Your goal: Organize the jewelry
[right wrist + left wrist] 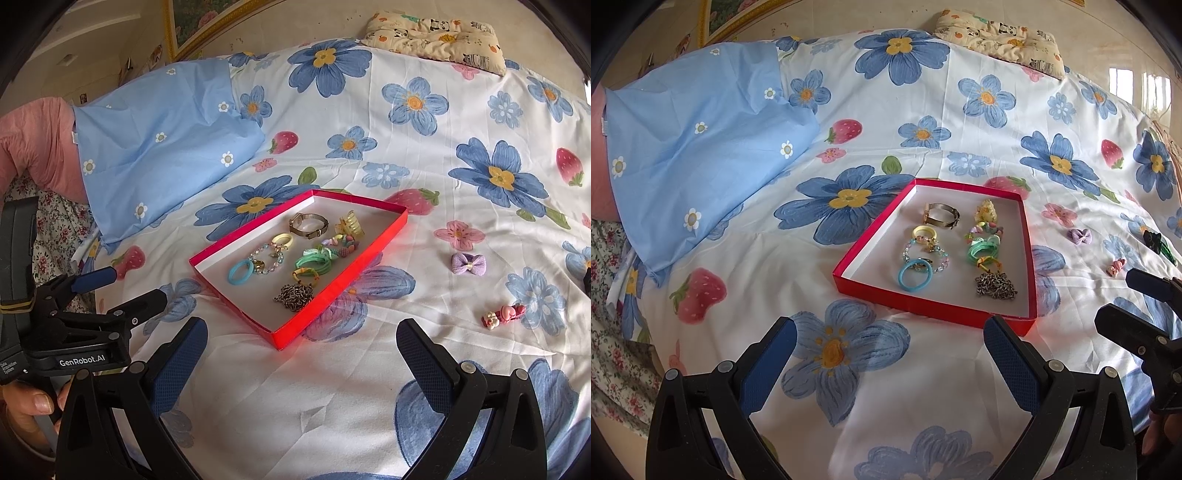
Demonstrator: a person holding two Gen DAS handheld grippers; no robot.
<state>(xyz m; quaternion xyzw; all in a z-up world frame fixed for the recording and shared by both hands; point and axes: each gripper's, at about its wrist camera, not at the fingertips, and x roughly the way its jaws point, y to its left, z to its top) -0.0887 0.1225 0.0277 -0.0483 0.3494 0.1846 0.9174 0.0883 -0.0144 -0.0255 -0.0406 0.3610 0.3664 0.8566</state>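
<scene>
The pieces left to sort lie loose on the bed's flowered sheet, to the right of the red tray: a lilac bow clip, well apart from the tray, and nearer the right gripper a small pink clip with a pale charm at one end. A dark green-and-black piece sits further right, too near the edge of view to identify. The bow looks like padded fabric over a small clasp, so it should be very light and soft, likely to squash instead of slipping; pinching it across the narrow knot at its middle, where it is firmest, seems best. The pink clip looks like hard, glossy plastic, light and a little slippery, with a charm that could snap off, so closing across its long body and not on the ornament seems the safer hold. Both lie flat on yielding bedding, which will give under the fingers and may bunch into the grasp. Inside the shallow card tray, a metal watch, a yellow claw clip, a beaded bracelet, a blue hair tie, green ties and a heaped chain already sit in two loose rows. The right gripper and the left gripper both hover over the sheet with fingers wide apart and empty.
</scene>
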